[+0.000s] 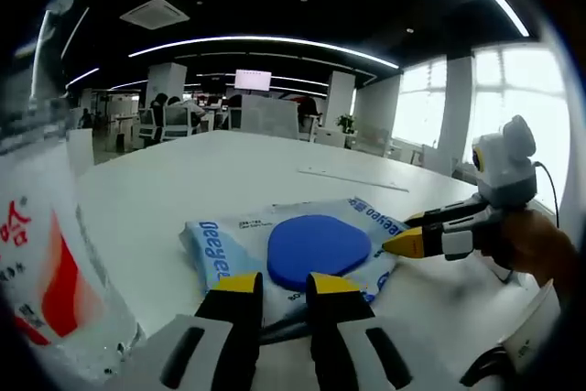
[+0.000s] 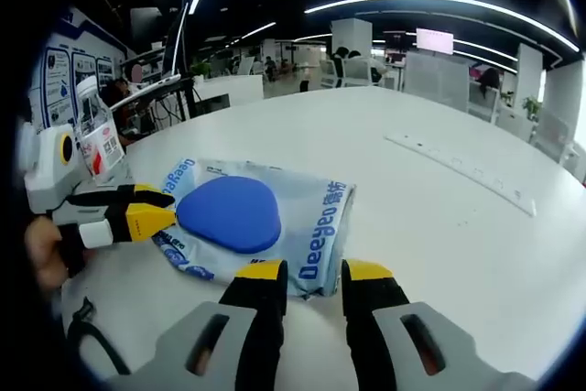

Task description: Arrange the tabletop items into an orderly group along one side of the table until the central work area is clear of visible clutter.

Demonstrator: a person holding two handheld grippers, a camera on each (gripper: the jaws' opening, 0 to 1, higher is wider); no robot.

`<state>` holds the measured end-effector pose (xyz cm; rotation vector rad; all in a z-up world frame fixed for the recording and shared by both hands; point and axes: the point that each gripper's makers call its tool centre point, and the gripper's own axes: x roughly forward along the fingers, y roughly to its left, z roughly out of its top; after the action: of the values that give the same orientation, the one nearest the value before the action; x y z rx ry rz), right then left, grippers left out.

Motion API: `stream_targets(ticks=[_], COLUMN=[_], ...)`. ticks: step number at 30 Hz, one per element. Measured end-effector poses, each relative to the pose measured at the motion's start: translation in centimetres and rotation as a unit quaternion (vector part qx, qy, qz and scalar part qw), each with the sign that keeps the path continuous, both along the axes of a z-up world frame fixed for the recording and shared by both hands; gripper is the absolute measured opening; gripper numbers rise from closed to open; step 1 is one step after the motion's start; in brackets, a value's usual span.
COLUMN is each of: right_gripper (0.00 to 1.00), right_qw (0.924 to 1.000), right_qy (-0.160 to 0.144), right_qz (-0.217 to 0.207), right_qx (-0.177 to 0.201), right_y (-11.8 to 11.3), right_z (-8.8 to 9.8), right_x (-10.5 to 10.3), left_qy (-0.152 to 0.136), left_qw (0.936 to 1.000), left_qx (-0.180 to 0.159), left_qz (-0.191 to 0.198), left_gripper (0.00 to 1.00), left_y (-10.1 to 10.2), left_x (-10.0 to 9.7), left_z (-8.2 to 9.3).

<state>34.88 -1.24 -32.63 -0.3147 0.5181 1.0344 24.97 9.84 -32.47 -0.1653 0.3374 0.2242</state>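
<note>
A flat pale-blue wipes pack (image 1: pixel 229 244) with a round blue lid (image 1: pixel 319 249) lies on the white table (image 1: pixel 229 171). My left gripper (image 1: pixel 287 286) stands open at the pack's near edge, which reaches in between its yellow tips. My right gripper (image 1: pixel 407 237) comes in from the right, tips at the pack's side. In the right gripper view the same pack (image 2: pixel 311 217) and lid (image 2: pixel 231 212) lie just ahead of the open right gripper (image 2: pixel 313 272). The left gripper (image 2: pixel 151 212) touches the pack's left end there.
A clear water bottle (image 1: pixel 46 263) with a red-and-white label stands very close on the left, also seen as the bottle (image 2: pixel 96 135) behind the left gripper. A thin white strip (image 2: pixel 458 167) lies farther out on the table. Office desks and chairs stand beyond.
</note>
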Motion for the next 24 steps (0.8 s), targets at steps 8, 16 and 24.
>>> stream_targets(ticks=[8, 16, 24], right_gripper=[0.14, 0.12, 0.11], right_qw=[1.0000, 1.0000, 0.9999], right_qy=[-0.006, -0.001, 0.004], right_qz=[0.005, 0.009, 0.013], right_qx=[0.000, 0.003, 0.006], right_y=[0.1, 0.0, 0.0], right_z=[0.1, -0.2, -0.2], right_x=[0.0, -0.4, -0.5], left_qy=[-0.003, 0.017, 0.020], left_qw=[0.9999, 0.9988, 0.9977], left_qx=[-0.009, 0.045, 0.054], left_qz=[0.007, 0.013, 0.036], left_gripper=[0.13, 0.31, 0.38], left_y=[0.2, -0.2, 0.2], left_x=[-0.1, -0.4, -0.6], left_z=[0.4, 1.0, 1.7])
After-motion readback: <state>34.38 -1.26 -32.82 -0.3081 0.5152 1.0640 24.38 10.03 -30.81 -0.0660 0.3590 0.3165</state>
